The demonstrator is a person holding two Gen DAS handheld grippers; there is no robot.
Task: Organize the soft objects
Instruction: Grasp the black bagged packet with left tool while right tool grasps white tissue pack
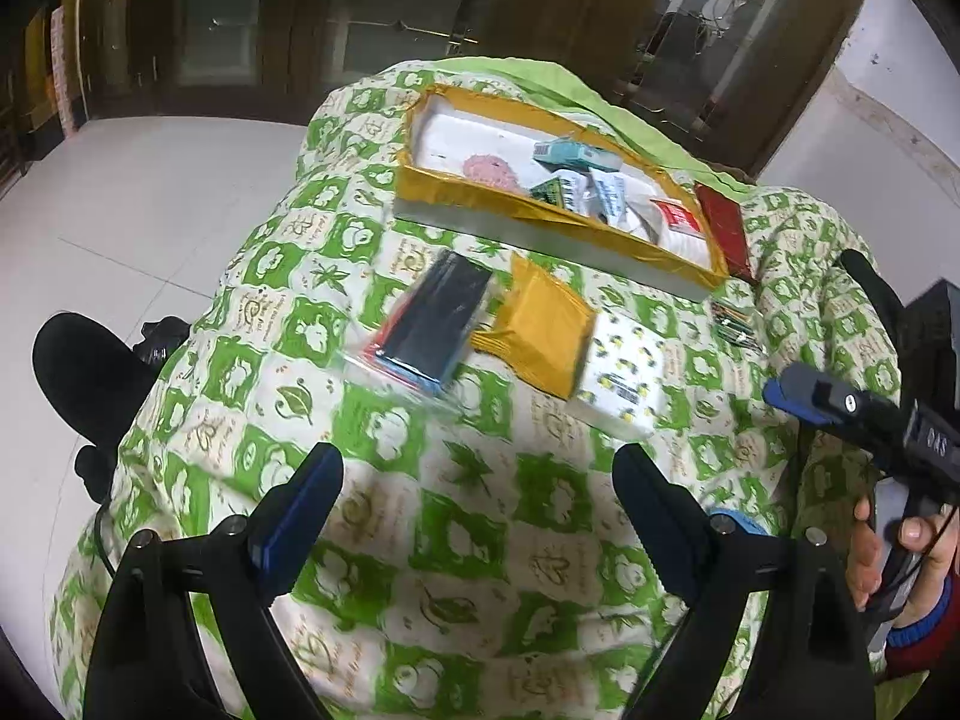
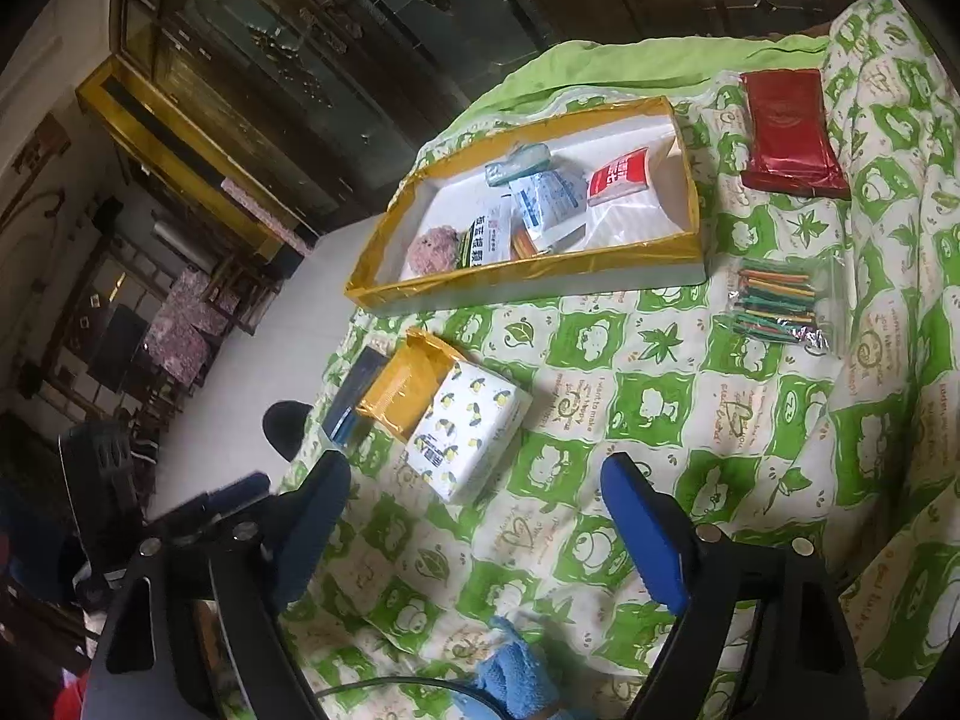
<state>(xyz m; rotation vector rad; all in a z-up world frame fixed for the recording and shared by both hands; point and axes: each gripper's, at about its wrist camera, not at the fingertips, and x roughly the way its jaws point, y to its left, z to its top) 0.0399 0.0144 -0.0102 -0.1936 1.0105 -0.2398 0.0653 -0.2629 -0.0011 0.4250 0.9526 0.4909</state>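
Note:
A yellow-rimmed tray [image 1: 462,195] [image 2: 480,285] on the green-patterned quilt holds several soft packets and a pink plush [image 1: 489,171]. Before it lie a dark packet in clear plastic [image 1: 438,318], a yellow pouch [image 1: 540,333] [image 2: 402,390] and a white tissue pack with lemon print [image 1: 624,372] [image 2: 468,432]. My left gripper [image 1: 480,504] is open and empty, hovering short of these three. My right gripper [image 2: 480,516] is open and empty, just right of the tissue pack; it also shows in the left wrist view [image 1: 804,396].
A red pouch [image 2: 789,132] [image 1: 726,228] lies right of the tray. A clear bag of coloured sticks [image 2: 777,303] [image 1: 735,324] lies below it. A blue cloth [image 2: 510,666] lies near me. The quilt drops to a white tiled floor [image 1: 120,210] at left.

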